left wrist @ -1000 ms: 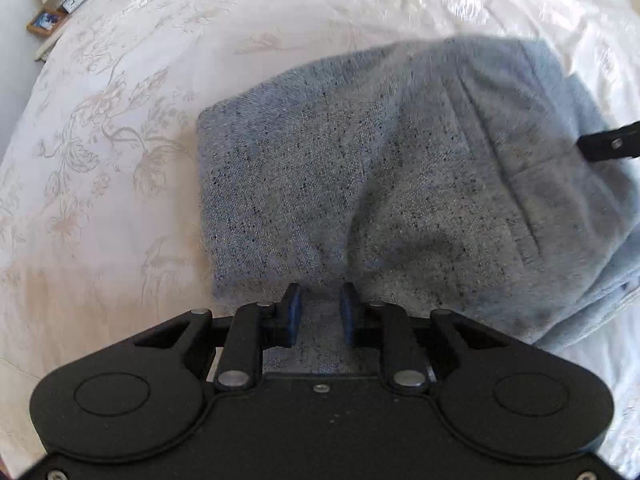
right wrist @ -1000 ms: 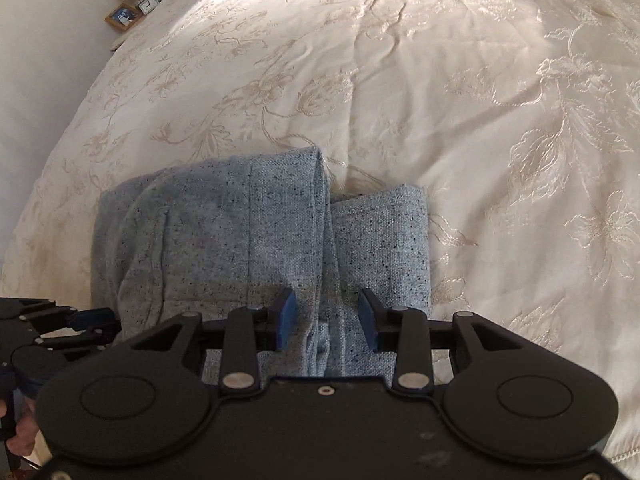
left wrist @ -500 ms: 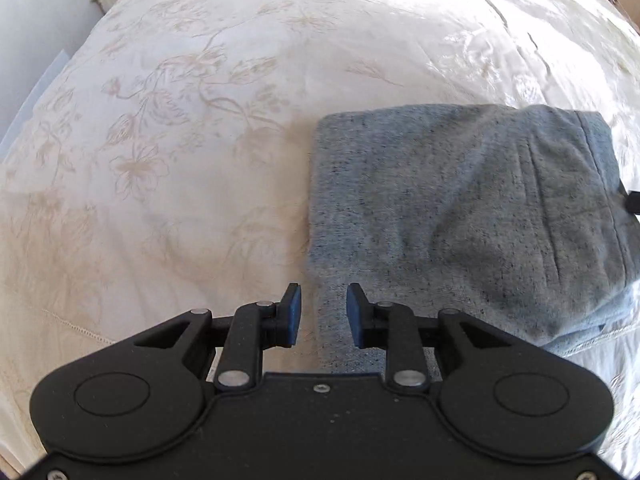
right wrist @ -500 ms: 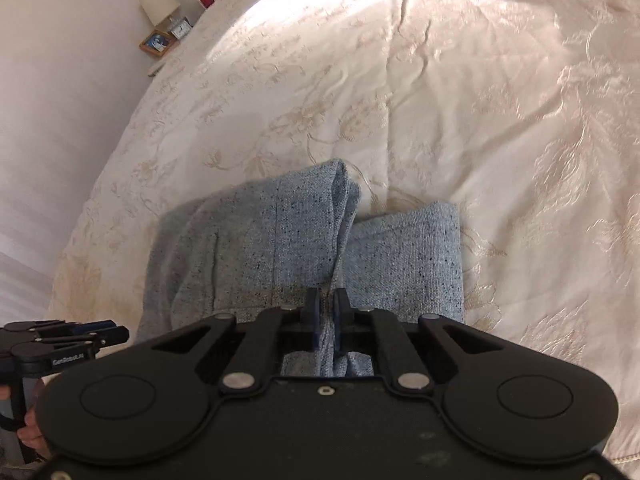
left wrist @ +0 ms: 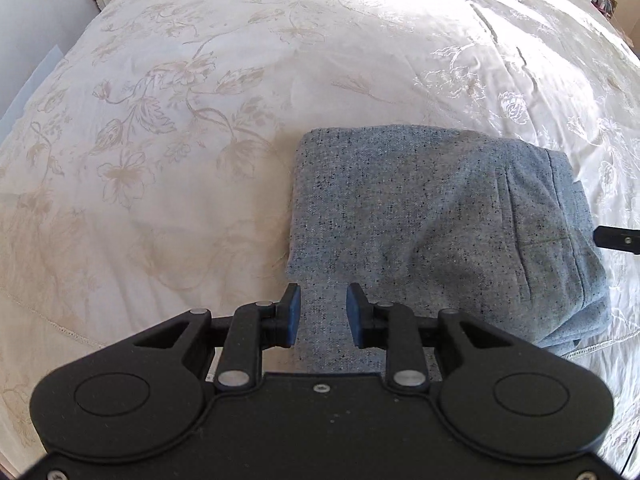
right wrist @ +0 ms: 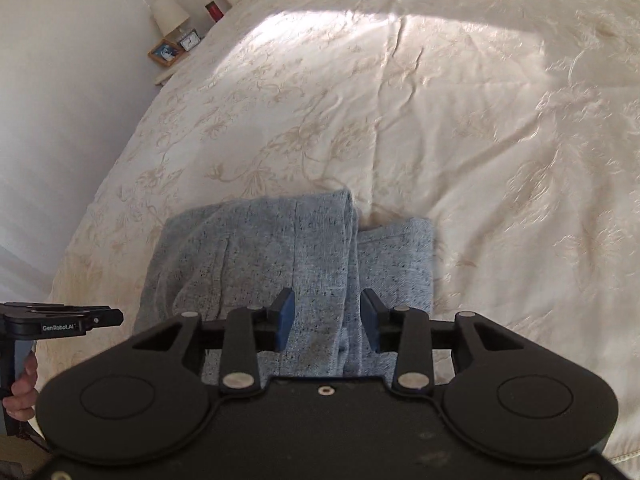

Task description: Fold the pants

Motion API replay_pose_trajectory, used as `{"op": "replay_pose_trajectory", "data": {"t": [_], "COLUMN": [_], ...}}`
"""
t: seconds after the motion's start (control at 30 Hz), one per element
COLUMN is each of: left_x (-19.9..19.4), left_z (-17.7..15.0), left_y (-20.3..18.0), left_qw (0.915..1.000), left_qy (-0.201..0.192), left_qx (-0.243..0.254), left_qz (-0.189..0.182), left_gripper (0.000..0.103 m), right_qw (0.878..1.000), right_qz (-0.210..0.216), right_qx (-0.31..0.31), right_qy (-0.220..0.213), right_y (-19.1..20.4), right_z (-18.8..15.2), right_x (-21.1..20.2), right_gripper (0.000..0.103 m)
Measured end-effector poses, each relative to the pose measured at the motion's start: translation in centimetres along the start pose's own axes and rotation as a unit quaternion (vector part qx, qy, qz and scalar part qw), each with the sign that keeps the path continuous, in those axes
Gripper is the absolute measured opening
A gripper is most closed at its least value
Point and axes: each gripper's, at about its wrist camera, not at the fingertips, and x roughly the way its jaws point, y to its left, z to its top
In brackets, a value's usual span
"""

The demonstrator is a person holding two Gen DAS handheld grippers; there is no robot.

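Pants (left wrist: 436, 232), grey-blue speckled, are lying folded into a compact block on a cream bedspread (left wrist: 200, 120) with a floral pattern. In the left wrist view they are sitting right of centre, running from mid-frame down behind the gripper body; a pocket seam is showing near their right edge. In the right wrist view the pants (right wrist: 280, 264) are lying in the lower middle, with a narrower folded layer poking out on the right side beside the main block.

Left gripper (left wrist: 323, 312) is hovering above the near left edge of the pants, jaws partly apart, nothing pinched between the blue pads, fabric only showing beneath the gap. Right gripper (right wrist: 327, 320) is hovering over the seam between the two layers, jaws opening, gap moderate, pads not pressing cloth.

The left gripper is also showing at the lower left edge of the right wrist view, with a person's hand (right wrist: 22, 392) gripping its handle. A bedside table (right wrist: 176, 52) with a lamp (right wrist: 170, 14), clock and picture frame is sitting in the upper left.
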Motion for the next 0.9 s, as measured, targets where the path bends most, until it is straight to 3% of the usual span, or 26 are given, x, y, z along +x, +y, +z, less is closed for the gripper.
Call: {"op": "replay_pose_trajectory", "data": {"t": [0.13, 0.37, 0.4, 0.43, 0.63, 0.8, 0.9], "left_x": [-0.4, -0.2, -0.1, -0.1, -0.8, -0.3, 0.8], "left_z": [-0.1, -0.4, -0.5, -0.5, -0.4, -0.1, 0.3], "left_y": [-0.2, 1.3, 1.5, 1.6, 1.8, 1.0, 0.1], "left_qw": [0.9999, 0.9998, 0.9997, 0.9997, 0.9995, 0.9995, 0.9997], "left_qy": [-0.003, 0.004, 0.005, 0.005, -0.003, -0.006, 0.009], "left_qx": [0.013, -0.011, -0.014, -0.018, -0.030, -0.029, -0.016], "left_qz": [0.008, 0.016, 0.018, 0.019, 0.013, -0.008, -0.018], "left_gripper": [0.036, 0.036, 0.036, 0.036, 0.036, 0.043, 0.043], "right_qw": [0.999, 0.999, 0.999, 0.999, 0.993, 0.986, 0.988], "right_qz": [-0.023, -0.011, -0.001, -0.004, -0.065, -0.137, -0.122], "right_qx": [-0.020, 0.022, 0.017, 0.012, -0.097, -0.096, -0.090], "right_qy": [0.041, 0.042, 0.046, 0.049, -0.019, -0.003, 0.007], "right_y": [0.1, -0.6, -0.5, -0.1, 4.8, 3.5, 1.5], "right_z": [0.2, 0.4, 0.3, 0.3, 0.1, -1.4, -2.3], "right_x": [3.4, 4.9, 4.9, 4.7, -1.1, -1.9, -0.5], "right_gripper": [0.040, 0.039, 0.031, 0.015, 0.005, 0.005, 0.011]}}
